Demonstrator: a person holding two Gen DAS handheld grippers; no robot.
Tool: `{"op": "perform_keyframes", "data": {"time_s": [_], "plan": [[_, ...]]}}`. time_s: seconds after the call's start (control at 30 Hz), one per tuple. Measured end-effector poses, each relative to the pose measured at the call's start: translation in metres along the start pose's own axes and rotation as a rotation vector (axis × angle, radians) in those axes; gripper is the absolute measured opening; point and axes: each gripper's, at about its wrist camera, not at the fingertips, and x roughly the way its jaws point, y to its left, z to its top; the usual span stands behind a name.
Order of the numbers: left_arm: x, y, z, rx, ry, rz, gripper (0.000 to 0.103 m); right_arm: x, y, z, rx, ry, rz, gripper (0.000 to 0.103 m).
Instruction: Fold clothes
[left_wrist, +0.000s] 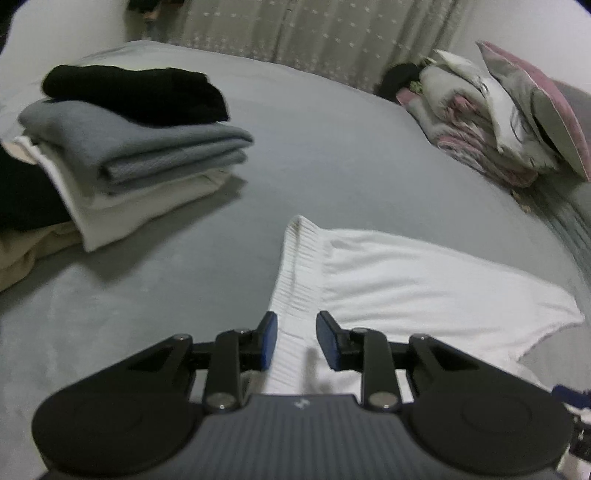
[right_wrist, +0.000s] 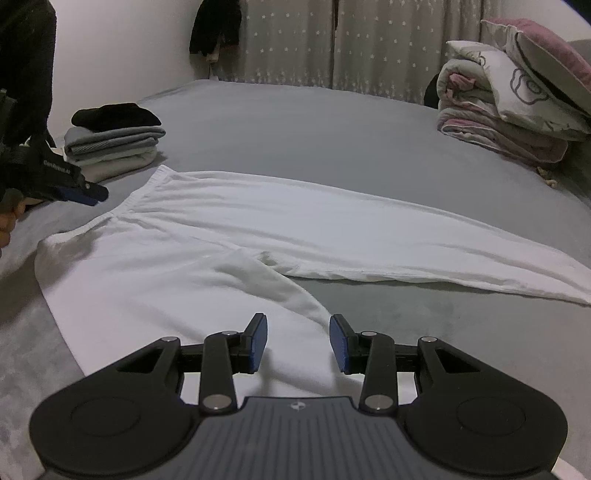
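Left gripper (left_wrist: 295, 339) points down over the ribbed waistband (left_wrist: 295, 280) of the white trousers (right_wrist: 229, 236), jaws parted a little with the band running between the blue pads; pads do not look pressed on the cloth, so released, not gripping. Right gripper (right_wrist: 298, 341) hangs over the near trouser leg (right_wrist: 258, 291), jaws apart, nothing held, cloth lying under and between the fingers but untouched as far as can be told. The left gripper also shows at the left edge of the right wrist view (right_wrist: 86, 194), just beside the waistband corner, a hand behind it. The trousers lie spread flat on the grey bed sheet (right_wrist: 295, 122), waistband to the left, legs running right, the near leg crumpled at the crotch and angled away from the far leg. They look light, soft and floppy, likely to sag and drag if lifted by one point, not slippery, not fragile. Best holds, as a judgement: the thicker ribbed waistband for the left, the hem or mid-leg edge for the right, pinching a full edge rather than a single layer. Beyond: a stack of folded clothes (left_wrist: 129, 140) at far left, well apart, and bundled bedding (right_wrist: 509, 110) at far right.
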Motion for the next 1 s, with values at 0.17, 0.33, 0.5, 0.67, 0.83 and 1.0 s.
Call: {"op": "perform_keyframes", "data": {"time_s": [0.17,0.33,0.5,0.67,0.83,1.0], "plan": [[0.014,-0.003,-0.001,0.009,0.034,0.046,0.017,0.002,0.003,-0.001,-0.003,0.011,0.003,0.038],[0.020,-0.002,0.000,0.016,0.055,0.048,0.023,0.001,0.003,-0.001,0.001,0.010,0.017,0.038],[0.022,0.005,0.006,-0.022,0.076,-0.009,0.030,-0.001,0.003,0.000,0.004,0.005,0.020,0.038],[0.027,0.001,0.004,0.017,0.081,0.010,0.026,-0.001,0.002,0.000,0.013,0.005,0.022,0.038],[0.025,0.002,0.005,0.005,0.085,0.024,0.040,0.001,0.003,0.000,0.013,0.011,0.032,0.038],[0.025,0.006,0.005,-0.030,0.083,0.044,0.023,0.004,0.004,-0.002,0.015,0.020,0.037,0.038]]}}
